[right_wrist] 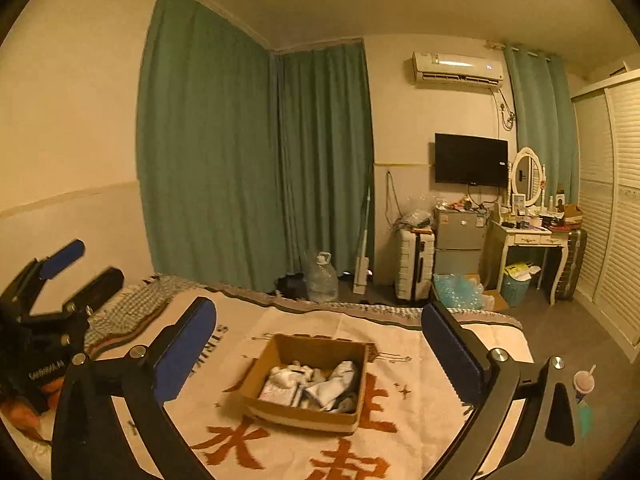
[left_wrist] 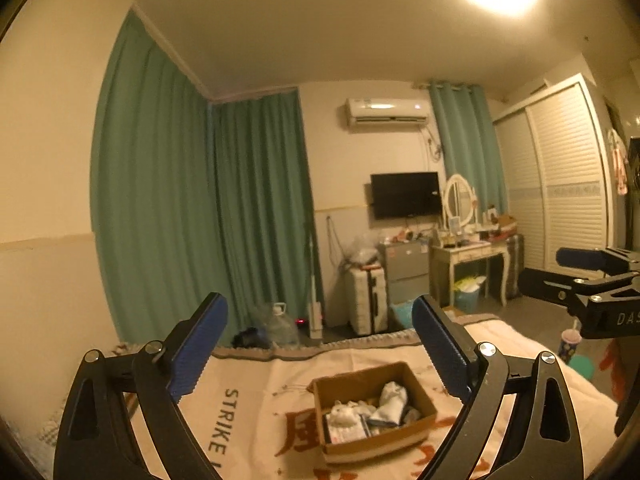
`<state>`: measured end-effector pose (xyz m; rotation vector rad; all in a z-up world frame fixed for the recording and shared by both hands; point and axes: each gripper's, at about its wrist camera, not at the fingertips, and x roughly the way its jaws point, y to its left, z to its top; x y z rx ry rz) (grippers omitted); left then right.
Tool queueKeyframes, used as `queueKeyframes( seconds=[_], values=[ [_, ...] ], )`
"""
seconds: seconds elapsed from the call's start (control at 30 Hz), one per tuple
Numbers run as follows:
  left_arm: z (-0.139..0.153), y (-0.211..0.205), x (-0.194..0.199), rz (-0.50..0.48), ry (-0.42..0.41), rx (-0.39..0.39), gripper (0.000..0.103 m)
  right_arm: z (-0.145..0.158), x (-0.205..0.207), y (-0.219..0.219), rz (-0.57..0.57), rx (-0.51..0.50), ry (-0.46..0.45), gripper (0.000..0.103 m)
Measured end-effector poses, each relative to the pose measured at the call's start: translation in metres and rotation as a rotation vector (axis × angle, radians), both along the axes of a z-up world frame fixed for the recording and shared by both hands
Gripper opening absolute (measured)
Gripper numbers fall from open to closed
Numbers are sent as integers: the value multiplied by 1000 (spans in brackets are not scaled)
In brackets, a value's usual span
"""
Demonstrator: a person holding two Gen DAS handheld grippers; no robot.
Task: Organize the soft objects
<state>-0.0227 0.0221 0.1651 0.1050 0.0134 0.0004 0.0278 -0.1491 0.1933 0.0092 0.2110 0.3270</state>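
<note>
Both my left tongs (left_wrist: pixel 320 344) and right tongs (right_wrist: pixel 320 346) gape empty above the brown cardboard box (right_wrist: pixel 280 350) of white socks (right_wrist: pixel 334 386).

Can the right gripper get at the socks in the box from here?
Probably yes: the right gripper is open and empty, the box has no lid, and nothing lies between it and the socks.
</note>
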Motion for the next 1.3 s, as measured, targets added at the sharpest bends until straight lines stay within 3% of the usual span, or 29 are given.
queueKeyframes(
  seconds=[0.07, 0.17, 0.43, 0.63, 0.83, 1.3],
  values=[
    [-7, 2, -9, 5, -19, -4, 95, -5, -20, 5, -12, -8, -32, 103],
    [-27, 5, -7, 22, 25, 18, 95, -20, -38, 12, -9, -6, -65, 103],
    [-98, 21, 24, 32, 100, -44, 95, -96, -18, 31, -42, -33, -79, 103],
    [-130, 22, 55, 26, 196, -70, 95, -145, 30, 32, -44, -24, 66, 103],
    [-143, 19, 54, 20, 228, -65, 95, -162, 50, 28, -62, -21, 107, 103],
    [-148, 16, 50, 15, 247, -59, 95, -169, 51, 26, -77, -25, 123, 103]
  ],
)
